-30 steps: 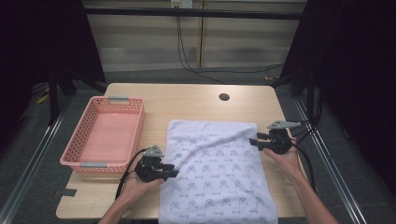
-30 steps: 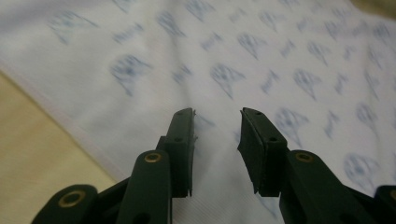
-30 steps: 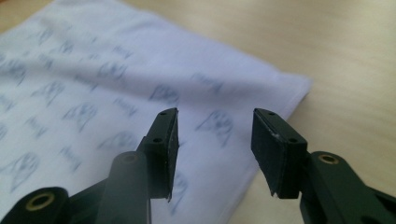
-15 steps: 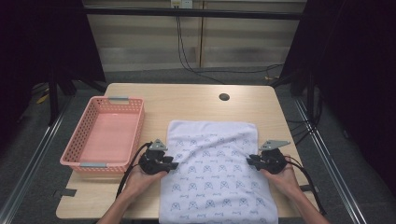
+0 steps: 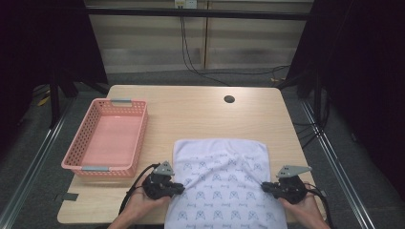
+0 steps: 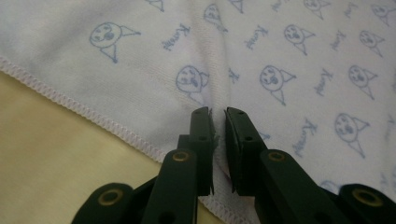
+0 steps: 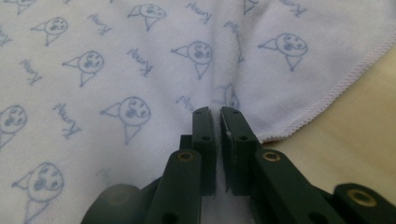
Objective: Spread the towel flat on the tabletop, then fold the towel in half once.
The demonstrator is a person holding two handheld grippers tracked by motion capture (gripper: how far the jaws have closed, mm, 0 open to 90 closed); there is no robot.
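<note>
The towel (image 5: pixel 224 186) lay spread on the table (image 5: pixel 191 114), pinched at opposite side edges. The right gripper (image 5: pixel 267 187) had been brought back along its edge and closed on it; the left gripper (image 5: pixel 177 187) likewise had just closed on cloth, so a fold could be begun.

Towel's near edge: the white printed towel (image 5: pixel 222 183) ran off the high view at 6 o'clock.
Pinched fold: cloth between each gripper's jaws was hidden by the pads.
Hands: both were cut off at 6 o'clock.
Print lettering: too small to read from above.
</note>
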